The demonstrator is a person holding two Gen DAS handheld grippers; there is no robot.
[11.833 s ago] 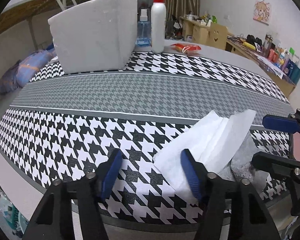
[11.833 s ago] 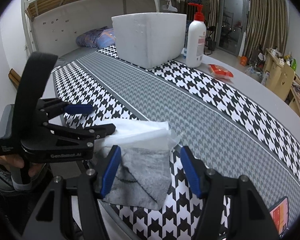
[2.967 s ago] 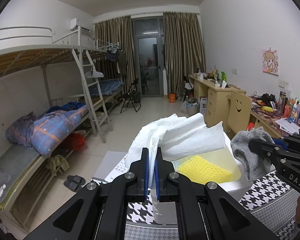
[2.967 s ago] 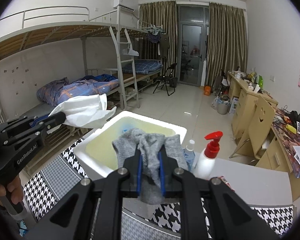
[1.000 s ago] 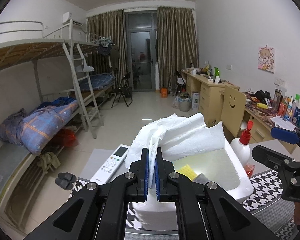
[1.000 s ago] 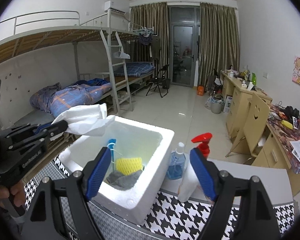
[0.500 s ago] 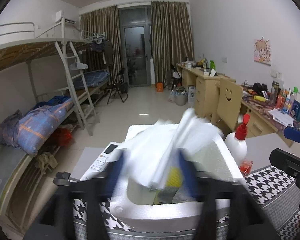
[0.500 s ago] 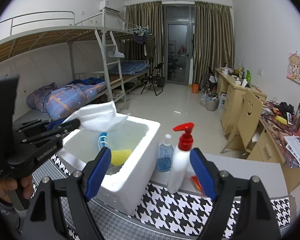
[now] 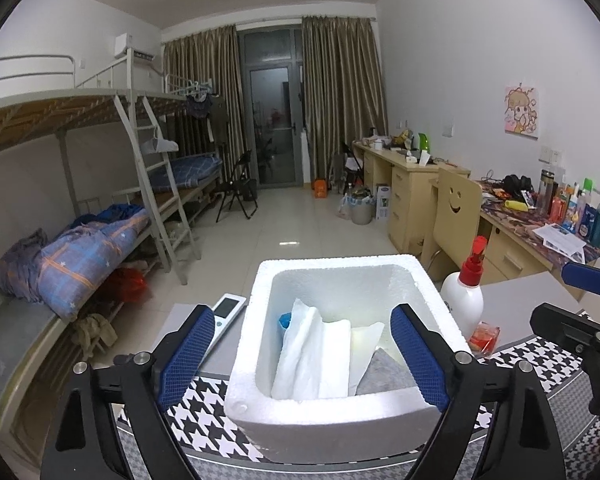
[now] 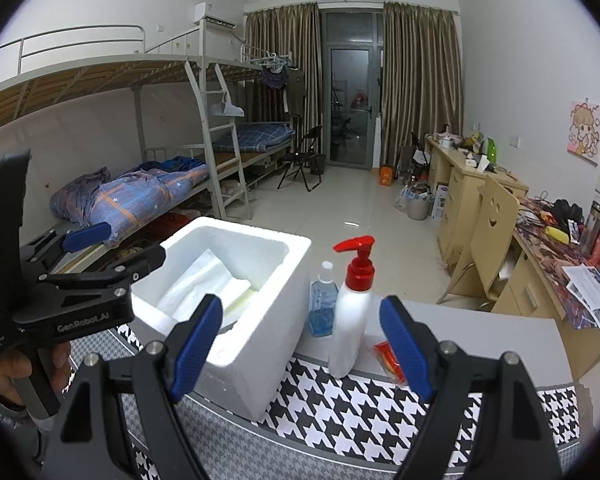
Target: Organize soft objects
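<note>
The white tissue [image 9: 312, 356] lies inside the foam box [image 9: 340, 412], leaning against the left inner wall with its folds upright; the right wrist view shows the same tissue [image 10: 204, 284] spread across the box interior. Beside it, at the lower right of the box, sits the grey cloth [image 9: 384, 374], and a scrap of something blue [image 9: 286, 320] shows behind the tissue, too hidden to identify. The left gripper [image 9: 300, 356] hangs over the near edge of the box; its jaws have just been opening and now stand wide, nothing pressed between the pads, the tissue resting free below them. The right gripper [image 10: 300, 346] is also wide, holding nothing, and points toward the pump bottle [image 10: 354, 312] just right of the box, with a small blue bottle [image 10: 324, 312] between the 2. A red packet [image 10: 388, 354] lies on the table [image 10: 360, 404] near the pump bottle, and a remote control [image 9: 228, 312] lies left of the box. Judgement: at least 2 soft items are stowed, and no soft item is visible on the patterned table surface in either view. The task appears at or near its end; what remains is probably only to draw both grippers back, unless further soft items lie outside the frames.
</note>
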